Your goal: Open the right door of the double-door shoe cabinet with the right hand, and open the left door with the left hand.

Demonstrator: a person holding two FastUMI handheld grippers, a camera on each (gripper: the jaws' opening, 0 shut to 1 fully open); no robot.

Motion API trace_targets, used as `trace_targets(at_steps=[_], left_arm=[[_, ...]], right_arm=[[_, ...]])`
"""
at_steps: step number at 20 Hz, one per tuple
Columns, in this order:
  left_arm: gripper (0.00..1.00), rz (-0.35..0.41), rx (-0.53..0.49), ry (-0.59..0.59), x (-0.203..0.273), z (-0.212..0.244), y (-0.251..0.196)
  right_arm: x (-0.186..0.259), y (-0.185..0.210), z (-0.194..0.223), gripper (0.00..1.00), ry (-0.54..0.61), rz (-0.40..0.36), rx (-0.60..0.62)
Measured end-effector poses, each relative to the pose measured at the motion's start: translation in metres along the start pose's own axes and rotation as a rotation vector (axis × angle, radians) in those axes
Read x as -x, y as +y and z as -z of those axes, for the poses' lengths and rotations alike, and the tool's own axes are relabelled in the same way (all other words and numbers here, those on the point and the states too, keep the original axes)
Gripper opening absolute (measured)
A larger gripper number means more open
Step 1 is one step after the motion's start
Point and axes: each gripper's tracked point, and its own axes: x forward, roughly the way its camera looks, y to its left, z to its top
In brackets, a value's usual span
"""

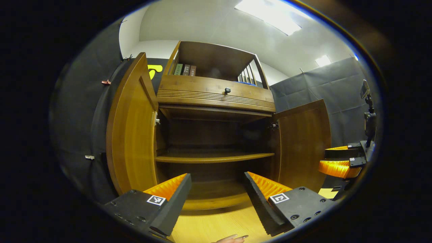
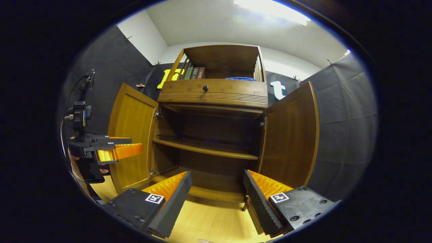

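The shoe cabinet stands against the black cloth wall with both doors swung wide. In the left gripper view the left door angles out to the left of the opening and the right door to the right; in the right gripper view the same two doors flank the dark interior. Inside, one shelf crosses the middle, with the cabinet floor below it. Above the opening runs a drawer front with a round dark knob, and over that an open top compartment holding a few books and something blue.

The left gripper is held low in front of the opening, pointing into it, its fingers spread apart and holding nothing. The right gripper is posed the same way, facing the interior between the doors, fingers parted and empty. Each sits clear of both doors and of the cabinet's front edge, with open room between the fingers and the shelf.

From the left gripper view the right gripper shows out beside the right door; from the right gripper view the left gripper, with a hand behind it, sits just before the left door, whether touching it I cannot tell.

Pale wood flooring lies in front of the cabinet. A white ceiling with a bright light panel is overhead.
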Motion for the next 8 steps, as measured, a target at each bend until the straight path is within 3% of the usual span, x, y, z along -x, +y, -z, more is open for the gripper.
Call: trace_targets(at_steps=[8], left_arm=[[0.96, 0.024, 0.001, 0.01, -0.009, -0.001, -0.014]], right_arm=[[-0.002, 0.004, 0.006, 0.98, 0.022, -0.013, 0.005]])
